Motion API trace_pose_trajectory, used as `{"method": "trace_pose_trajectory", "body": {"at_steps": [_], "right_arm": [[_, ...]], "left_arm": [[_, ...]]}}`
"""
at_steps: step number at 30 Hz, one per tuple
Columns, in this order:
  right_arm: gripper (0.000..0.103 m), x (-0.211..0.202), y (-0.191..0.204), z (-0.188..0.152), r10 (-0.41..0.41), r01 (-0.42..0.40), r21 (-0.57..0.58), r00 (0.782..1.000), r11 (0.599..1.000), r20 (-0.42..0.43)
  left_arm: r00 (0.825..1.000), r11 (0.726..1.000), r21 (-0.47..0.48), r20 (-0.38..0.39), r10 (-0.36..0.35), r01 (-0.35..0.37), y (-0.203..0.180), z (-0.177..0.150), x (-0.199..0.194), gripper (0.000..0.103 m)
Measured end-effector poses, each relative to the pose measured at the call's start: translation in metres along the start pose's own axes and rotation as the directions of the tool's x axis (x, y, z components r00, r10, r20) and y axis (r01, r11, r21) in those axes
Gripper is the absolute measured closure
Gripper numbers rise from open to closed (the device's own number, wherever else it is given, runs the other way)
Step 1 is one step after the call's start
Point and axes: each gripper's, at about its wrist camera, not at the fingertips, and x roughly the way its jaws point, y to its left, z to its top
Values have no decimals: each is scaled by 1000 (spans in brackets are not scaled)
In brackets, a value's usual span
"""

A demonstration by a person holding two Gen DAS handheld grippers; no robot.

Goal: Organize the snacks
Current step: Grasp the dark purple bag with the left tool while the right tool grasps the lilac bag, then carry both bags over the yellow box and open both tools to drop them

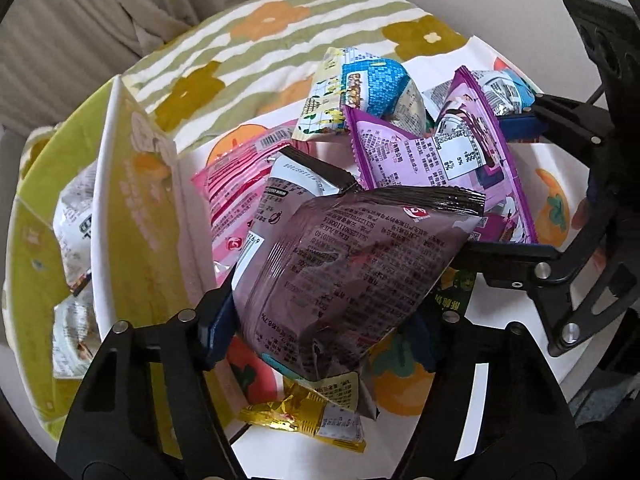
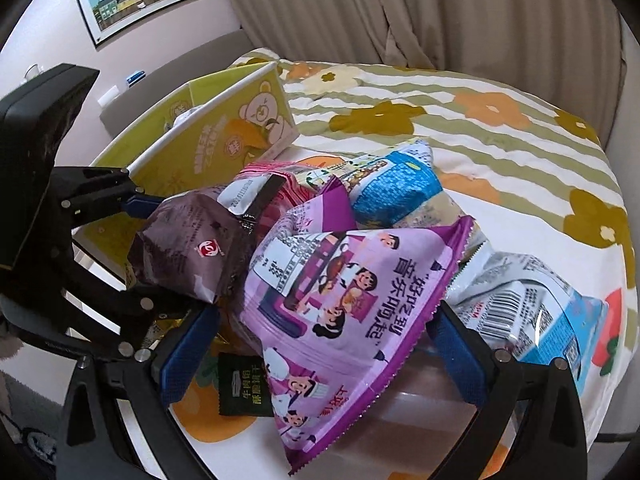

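While clamped, purple pkt point(image 2: 332, 320) long-axis diagonal.

Both hand-held gripper point(image 1: 320, 320) frames blk, blue pads point(image 2: 182, 354), silver screws.

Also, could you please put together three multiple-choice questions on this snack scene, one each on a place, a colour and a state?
1. Where does the gold packet lie?
A on the floor; B on the printed white sheet, under the brown bag; C on top of the blue bag.
2. What colour is the bag in the left gripper?
A green; B white; C brown.
3. The yellow-green box is:
A open, with packets inside; B taped shut; C flattened.

Answers:
1. B, it peeks out from beneath the brown bag.
2. C, the bag between its fingers is brown.
3. A, white packets show through its open top.
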Motion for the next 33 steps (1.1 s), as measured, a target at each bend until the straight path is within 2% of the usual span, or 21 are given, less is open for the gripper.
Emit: {"method": "trace_pose_trajectory", "body": {"at_steps": [6, 7, 10, 11, 13, 24, 33], "right_arm": [[4, 2, 0, 3, 7, -7, -17, 1000, 1000, -1], [10, 3, 1, 3, 9, -9, -22, 1000, 1000, -4], [20, 6, 1, 3, 23, -23, -27, 1000, 999, -11], [30, 6, 2, 2, 22, -23, -31, 1000, 999, -10], [34, 6, 3, 0, 14, -15, -41, 1000, 999, -25], [36, -17, 9, -7, -10, 11, -25, 1000, 1000, 8], [36, -58, 22, -8, -74, 74, 6, 996, 997, 49]], "left_arm": [[1000, 1000, -29, 5, -6, 7, 0, -2, -5, 38], [1000, 999, -34, 5, -8, 8, 0, -3, -5, 38], [1000, 999, -41, 7, -6, 6, -2, -5, -7, 38], [1000, 999, -41, 9, -3, 4, -3, -6, -7, 38], [1000, 999, -47, 10, -8, 8, -4, -7, -10, 38], [998, 998, -61, 61, -8, 11, -8, -15, -42, 38], [987, 995, -95, 160, -13, 28, -5, -23, -92, 38]]}}
